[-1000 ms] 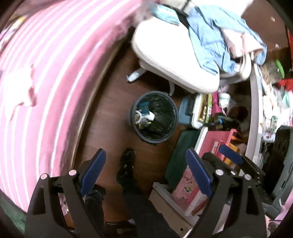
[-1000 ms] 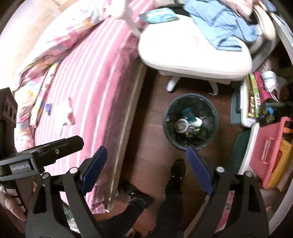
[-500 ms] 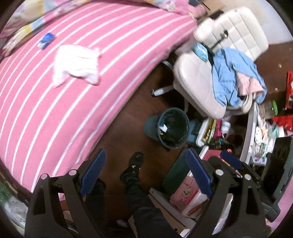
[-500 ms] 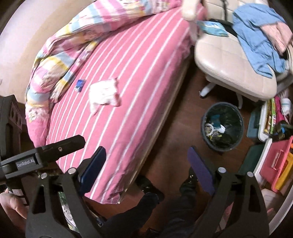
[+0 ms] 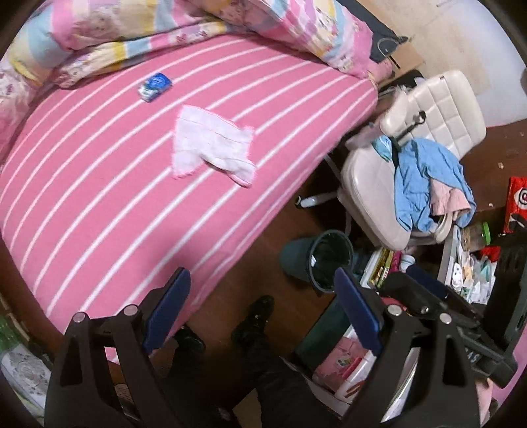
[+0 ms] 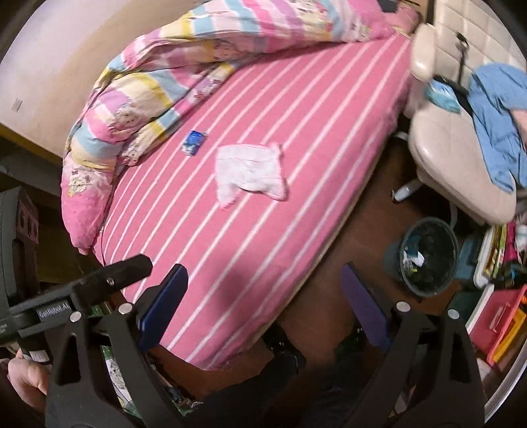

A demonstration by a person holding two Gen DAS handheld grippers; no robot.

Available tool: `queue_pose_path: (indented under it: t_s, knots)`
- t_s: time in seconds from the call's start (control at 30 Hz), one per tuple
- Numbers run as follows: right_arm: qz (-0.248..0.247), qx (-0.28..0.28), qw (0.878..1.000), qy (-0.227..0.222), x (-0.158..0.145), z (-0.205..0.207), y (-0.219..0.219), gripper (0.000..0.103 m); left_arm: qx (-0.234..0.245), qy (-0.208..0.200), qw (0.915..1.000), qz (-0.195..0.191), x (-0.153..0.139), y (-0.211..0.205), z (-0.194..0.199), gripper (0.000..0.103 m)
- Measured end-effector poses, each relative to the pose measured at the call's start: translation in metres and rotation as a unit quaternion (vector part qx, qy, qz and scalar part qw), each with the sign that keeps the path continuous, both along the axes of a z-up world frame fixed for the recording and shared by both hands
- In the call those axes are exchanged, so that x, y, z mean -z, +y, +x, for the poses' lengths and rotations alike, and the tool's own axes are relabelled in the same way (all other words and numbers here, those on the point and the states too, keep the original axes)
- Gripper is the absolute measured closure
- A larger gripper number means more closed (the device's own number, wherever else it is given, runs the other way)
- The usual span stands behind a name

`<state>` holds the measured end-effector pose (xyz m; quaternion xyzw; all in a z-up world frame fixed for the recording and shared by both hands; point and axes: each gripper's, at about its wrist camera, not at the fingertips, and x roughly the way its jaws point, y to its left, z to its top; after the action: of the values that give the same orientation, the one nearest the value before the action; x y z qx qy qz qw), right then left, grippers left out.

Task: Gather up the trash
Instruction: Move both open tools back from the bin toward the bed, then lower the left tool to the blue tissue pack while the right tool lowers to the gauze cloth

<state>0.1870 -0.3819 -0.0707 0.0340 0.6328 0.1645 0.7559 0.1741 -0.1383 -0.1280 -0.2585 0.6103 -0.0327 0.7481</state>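
1. The bed (image 5: 98, 204), under a pink sheet with white stripes, fills the left and centre of both views; a pastel quilt (image 5: 197, 19) is bunched along the top edge; dark wood floor (image 5: 263, 263) shows lower right.
2. A cream office chair (image 5: 372, 184), right of centre, carries blue clothing (image 5: 421, 174); storage clutter crowds the right edge.
3. The dark bin (image 5: 326, 263), already holding scraps, stands on the floor between bed and chair.
4. The trash lies upper centre on the sheet: a crumpled white tissue (image 5: 210, 145); just beside it, upper left, a small blue wrapper (image 5: 154, 86).
5. The left gripper (image 5: 263, 309) and right gripper (image 6: 263, 303) both gape wide, empty, low in frame, well apart from either piece.
6. Judged: reach over the mattress, pinch the tissue at a raised fold so the sheet is not caught; soft bedding will give.
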Motion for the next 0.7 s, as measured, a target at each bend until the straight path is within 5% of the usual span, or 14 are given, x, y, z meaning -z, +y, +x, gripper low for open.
queue_pose_path:
  t_s: [0.47, 0.7]
  knots:
    - [0.004, -0.039, 0.999, 0.027, 0.026, 0.027, 0.103, 0.01, -0.046, 0.007, 0.9989, 0.01, 0.005, 0.086, -0.002, 0.017]
    - [0.012, -0.046, 0.998, 0.044, 0.043, 0.042, 0.087, 0.01, -0.052, 0.02, 0.9982, 0.023, 0.019, 0.102, 0.024, 0.017]
